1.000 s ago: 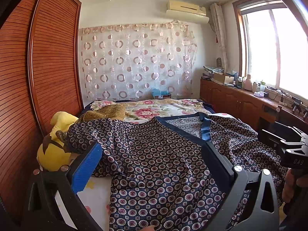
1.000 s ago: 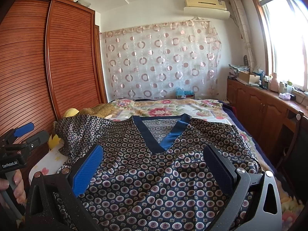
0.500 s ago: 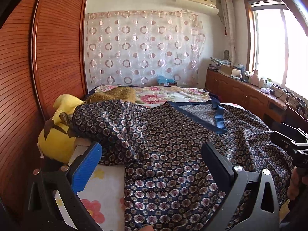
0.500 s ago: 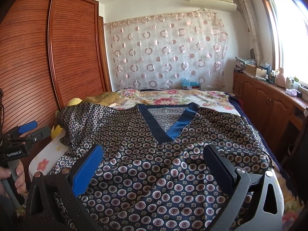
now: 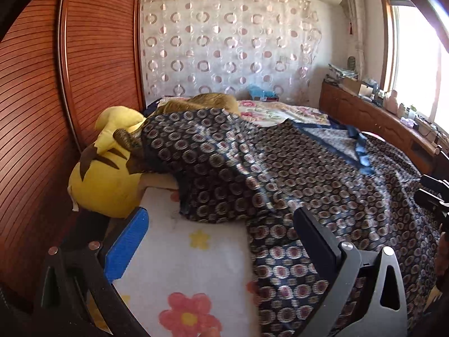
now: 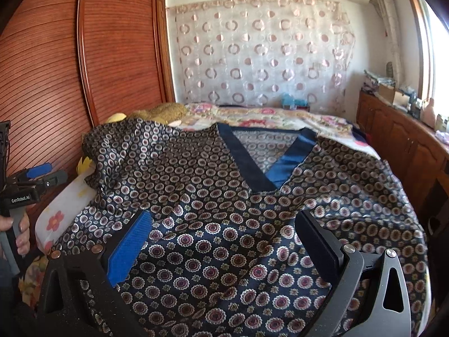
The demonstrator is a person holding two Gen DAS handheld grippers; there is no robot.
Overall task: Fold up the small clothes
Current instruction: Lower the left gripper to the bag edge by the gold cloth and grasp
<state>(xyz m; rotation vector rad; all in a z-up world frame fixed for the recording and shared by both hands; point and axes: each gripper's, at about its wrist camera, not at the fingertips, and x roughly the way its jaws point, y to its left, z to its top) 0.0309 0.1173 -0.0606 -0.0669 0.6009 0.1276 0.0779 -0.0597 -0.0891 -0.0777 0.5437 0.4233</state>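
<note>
Navy satin top with a circle print (image 6: 224,224) lies spread on the floral-sheeted bed (image 5: 179,266), V-neck toward the far curtain, hem cut off below. Its left sleeve drapes over a yellow plush toy (image 5: 103,179), hiding part of it. Left gripper (image 5: 219,241) and right gripper (image 6: 224,241) both gape wide, holding nothing.

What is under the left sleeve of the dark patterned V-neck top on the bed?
The sleeve of the dark patterned V-neck top drapes over part of a yellow plush toy, lying on the white flowered bedsheet. Whatever else lies beneath is covered.
</note>
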